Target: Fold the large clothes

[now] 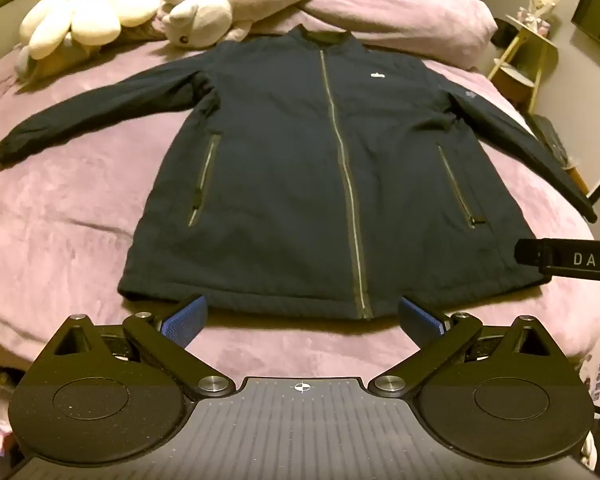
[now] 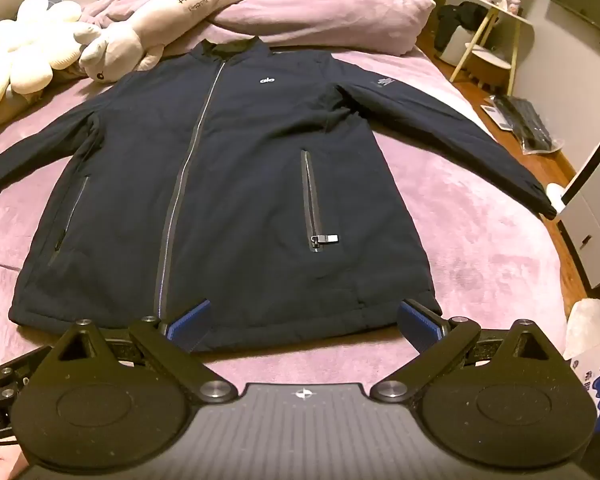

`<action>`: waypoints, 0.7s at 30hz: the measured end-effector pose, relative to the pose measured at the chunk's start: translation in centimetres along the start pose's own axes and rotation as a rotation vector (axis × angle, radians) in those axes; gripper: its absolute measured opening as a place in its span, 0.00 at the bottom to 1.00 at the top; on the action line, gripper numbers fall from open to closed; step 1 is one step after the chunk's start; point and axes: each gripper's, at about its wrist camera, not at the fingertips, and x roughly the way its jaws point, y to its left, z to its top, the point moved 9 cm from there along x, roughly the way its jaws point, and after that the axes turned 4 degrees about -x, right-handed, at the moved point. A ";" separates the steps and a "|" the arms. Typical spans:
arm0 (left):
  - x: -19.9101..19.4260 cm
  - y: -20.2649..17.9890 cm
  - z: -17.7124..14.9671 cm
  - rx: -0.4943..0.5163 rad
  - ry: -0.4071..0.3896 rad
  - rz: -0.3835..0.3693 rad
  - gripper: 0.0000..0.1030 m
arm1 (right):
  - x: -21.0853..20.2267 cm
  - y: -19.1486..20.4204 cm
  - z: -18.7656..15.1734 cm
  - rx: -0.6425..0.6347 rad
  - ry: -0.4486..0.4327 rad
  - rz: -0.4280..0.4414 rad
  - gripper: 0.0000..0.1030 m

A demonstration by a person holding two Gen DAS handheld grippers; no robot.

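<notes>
**Across the bed, a jacket laid flat and both grippers spread wide**

Across the middle of both frames lies the dark navy padded zip-front jacket (image 1: 324, 176), front up on the mauve plush bedspread (image 1: 72, 216), collar toward the top of the frame, hem toward the bottom, both sleeves spread out to the sides. It looks soft and lightly quilted, likely limp but bulky, with a smooth shell that may slide between the pads. The cuffs, the shoulder seams and the hem corners look like the firmest places to pinch.

The left gripper (image 1: 302, 318) hovers at the lower centre of its view, blue-padded fingers (image 1: 182, 322) spread wide and holding nothing, their tips at the hem edge; contact cannot be judged. The right gripper (image 2: 304, 320) is likewise fully released and empty, its tips overlapping the hem at lower centre.
</notes>
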 end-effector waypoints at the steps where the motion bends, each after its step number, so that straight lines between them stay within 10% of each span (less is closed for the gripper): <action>1: 0.0 0.0 0.0 0.000 -0.002 0.000 1.00 | -0.1 0.0 0.0 0.000 -0.003 -0.001 0.96; 21: -0.3 0.1 -0.1 -0.010 -0.012 -0.005 1.00 | -0.2 -0.1 0.3 0.002 -0.016 0.000 0.96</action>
